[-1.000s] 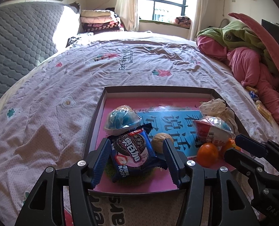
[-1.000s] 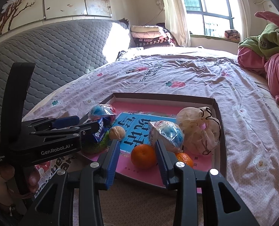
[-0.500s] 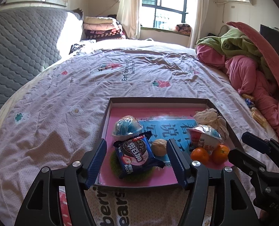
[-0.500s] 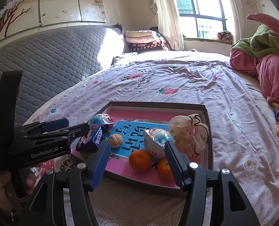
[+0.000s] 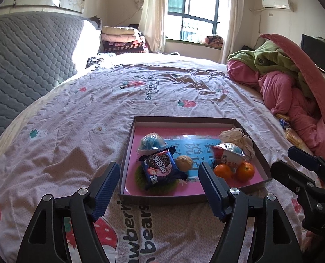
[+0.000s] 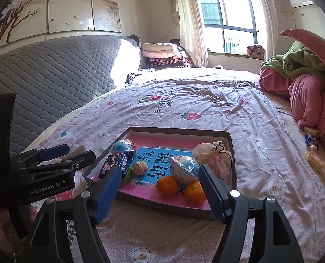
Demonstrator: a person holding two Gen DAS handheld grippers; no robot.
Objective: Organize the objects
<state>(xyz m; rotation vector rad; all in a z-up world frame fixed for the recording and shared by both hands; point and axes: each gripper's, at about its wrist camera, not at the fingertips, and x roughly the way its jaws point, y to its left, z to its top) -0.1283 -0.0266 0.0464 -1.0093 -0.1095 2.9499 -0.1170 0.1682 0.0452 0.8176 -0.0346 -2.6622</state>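
Note:
A shallow brown box (image 5: 127, 151) with a pink floor lies on the bed; it also shows in the right wrist view (image 6: 231, 153). In it lie a blue cookie packet (image 5: 161, 168), a walnut (image 5: 184, 163), two blue-topped snack cups (image 5: 151, 142) (image 5: 228, 153), two oranges (image 5: 222, 172) (image 5: 245, 171) and a crumpled plastic bag (image 5: 237, 135). My left gripper (image 5: 160, 188) is open and empty, short of the box's near edge. My right gripper (image 6: 160, 186) is open and empty, short of the oranges (image 6: 166, 186).
The bed sheet (image 5: 74, 131) has strawberry prints. A heap of pink and green bedding (image 5: 294, 83) lies at the right. Small snack packets (image 6: 311, 149) lie on the sheet by that heap. A grey quilted headboard (image 5: 20, 65) stands at the left, folded blankets (image 5: 123, 39) beyond.
Both grippers have pulled back and up from the box. The left one has left the cookie packet in the box, the right one has opened wider and left the orange.

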